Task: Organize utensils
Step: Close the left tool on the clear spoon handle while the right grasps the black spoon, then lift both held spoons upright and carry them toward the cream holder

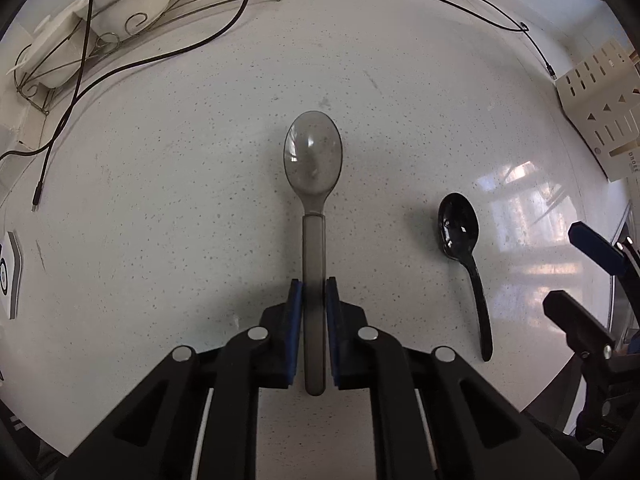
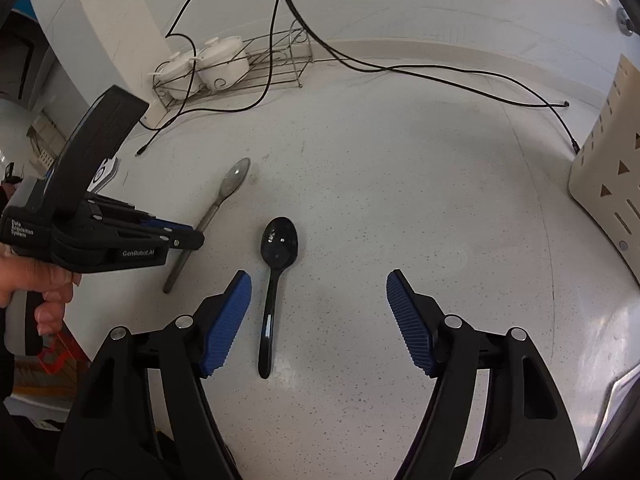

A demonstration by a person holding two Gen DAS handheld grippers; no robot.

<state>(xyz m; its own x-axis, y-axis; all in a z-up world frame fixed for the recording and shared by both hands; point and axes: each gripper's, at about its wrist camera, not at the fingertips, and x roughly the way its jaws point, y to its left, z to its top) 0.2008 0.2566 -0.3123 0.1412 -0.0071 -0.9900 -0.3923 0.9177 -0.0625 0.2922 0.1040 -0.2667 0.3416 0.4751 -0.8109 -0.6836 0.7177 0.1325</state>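
A translucent grey spoon point(image 1: 313, 160) points its bowl away from me, and my left gripper point(image 1: 314, 292) is shut on its handle, blue pads pressed on both sides. From the right wrist view the same grey spoon point(image 2: 236, 178) runs out of the left gripper point(image 2: 192, 240), which a hand holds. A glossy black spoon point(image 2: 278, 264) lies flat on the white speckled counter, bowl away from me. My right gripper point(image 2: 318, 300) stands open just above and to the right of its handle, touching nothing. In the left wrist view the black spoon point(image 1: 464, 256) lies right of the grey one.
A beige perforated utensil holder point(image 2: 608, 184) stands at the right edge, also visible as the holder point(image 1: 600, 108). A wire rack point(image 2: 256, 68) with white lidded pots sits at the back left. Black cables point(image 2: 400, 68) trail across the back of the counter point(image 2: 400, 200).
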